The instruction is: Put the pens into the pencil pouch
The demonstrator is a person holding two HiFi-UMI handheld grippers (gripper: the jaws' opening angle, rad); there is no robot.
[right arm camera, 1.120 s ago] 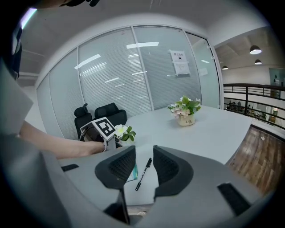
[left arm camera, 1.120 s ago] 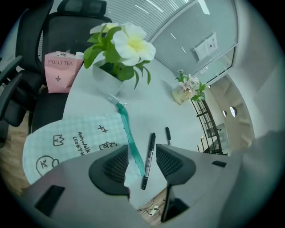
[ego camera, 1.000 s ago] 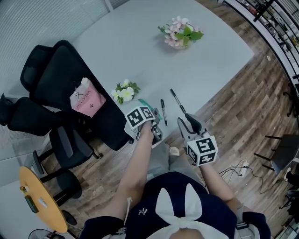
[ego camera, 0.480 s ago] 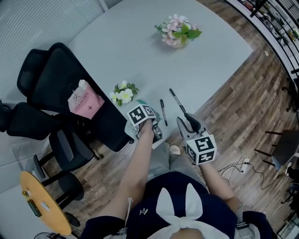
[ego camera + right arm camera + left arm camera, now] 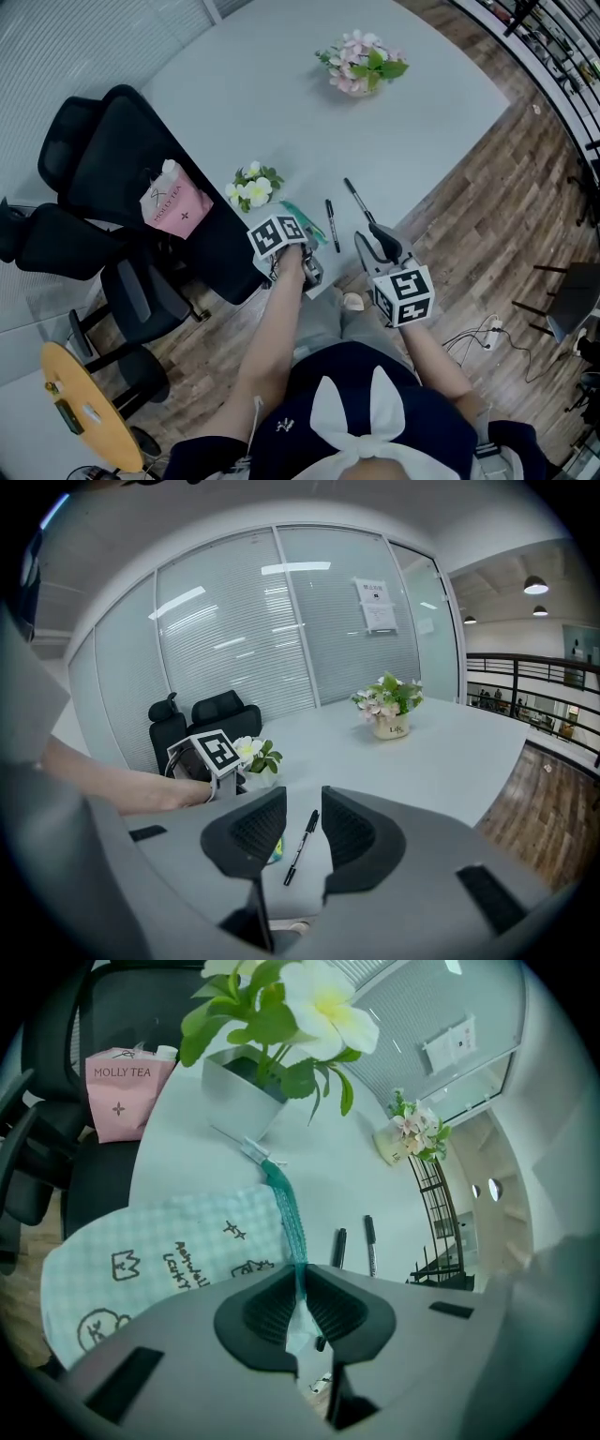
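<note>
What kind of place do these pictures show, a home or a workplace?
Most likely a workplace, probably an office meeting room. There is a large pale table, black swivel office chairs stand beside it, and a glass partition wall with blinds runs behind.

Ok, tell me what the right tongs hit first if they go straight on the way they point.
Most likely the black pen lying on the table, seen right in the gap between the open right tongs. Depth is unclear, so they might touch the table just short of it.
</note>
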